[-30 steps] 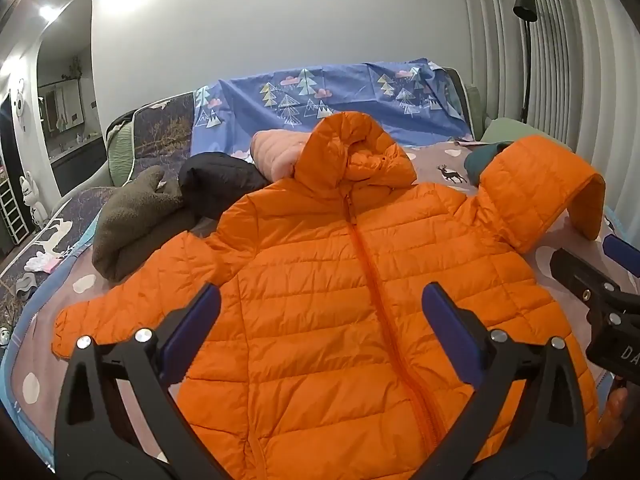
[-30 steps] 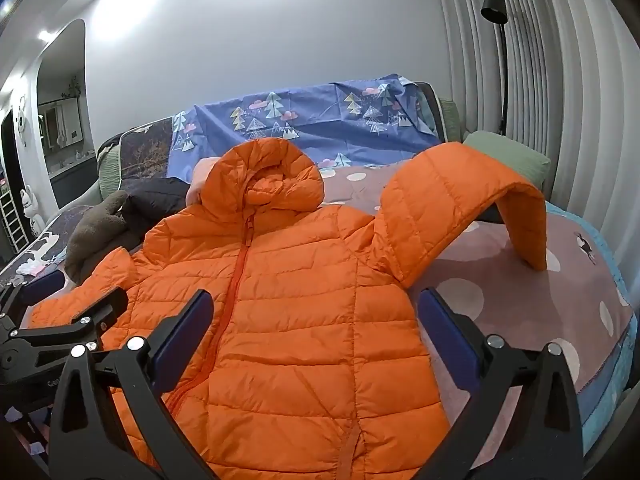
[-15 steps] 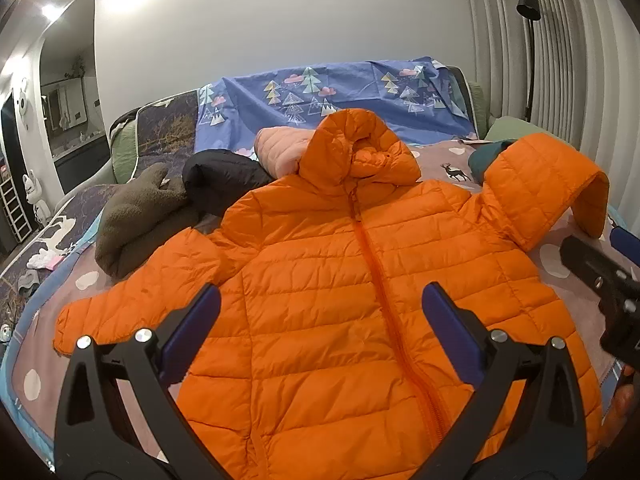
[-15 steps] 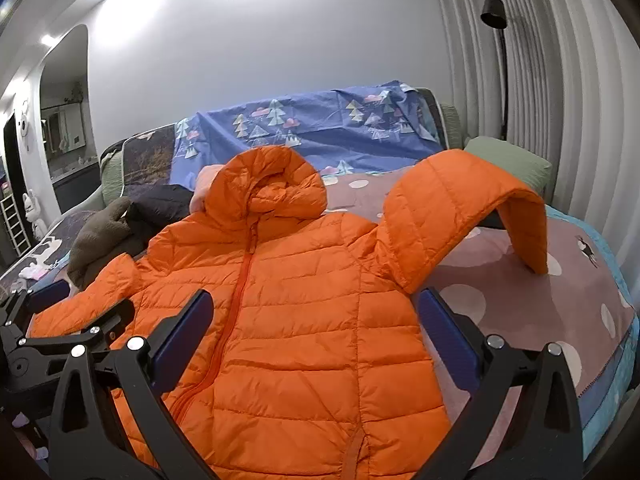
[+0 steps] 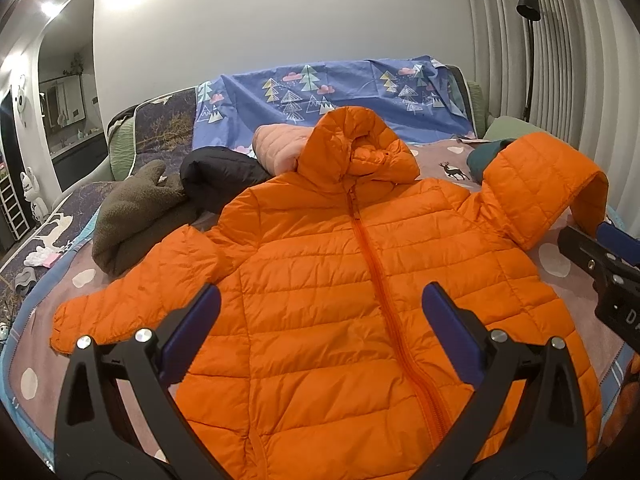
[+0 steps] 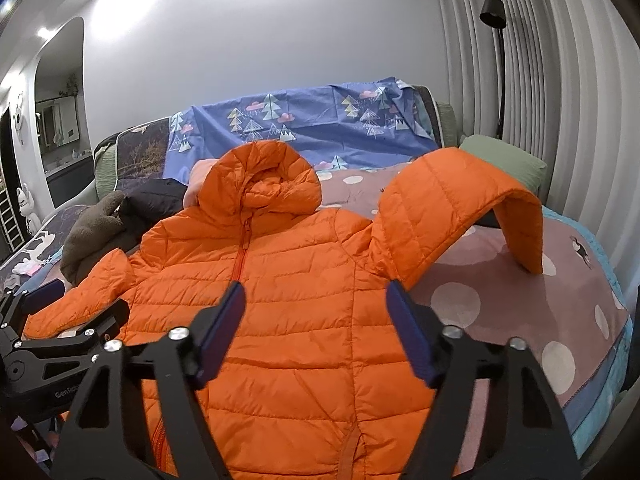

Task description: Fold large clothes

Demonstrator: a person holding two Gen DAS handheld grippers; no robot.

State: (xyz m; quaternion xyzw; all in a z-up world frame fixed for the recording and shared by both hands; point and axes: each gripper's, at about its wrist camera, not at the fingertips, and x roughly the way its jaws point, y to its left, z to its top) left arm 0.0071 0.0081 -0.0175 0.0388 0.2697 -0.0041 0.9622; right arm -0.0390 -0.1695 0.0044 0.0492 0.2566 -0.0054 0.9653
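An orange hooded puffer jacket (image 5: 344, 280) lies front up and zipped on the bed, hood toward the wall. It also shows in the right wrist view (image 6: 288, 300). Its left sleeve (image 5: 132, 300) lies flat. Its right sleeve (image 6: 460, 208) arches up off the bed. My left gripper (image 5: 320, 312) is open and empty above the lower chest. My right gripper (image 6: 316, 308) is open and empty above the jacket's right side, its jaws closer together than the left's.
A brown fleece (image 5: 128, 216), a black garment (image 5: 220, 176) and a pink puffer (image 5: 276, 148) are piled behind the jacket's left shoulder. A teal garment (image 5: 484, 156) and a green pillow (image 6: 504, 156) lie at the right. A floor lamp (image 6: 494, 12) stands by the curtains.
Both grippers have shifted slightly over the jacket. The right gripper's jaws have come closer together. The jacket has not moved.
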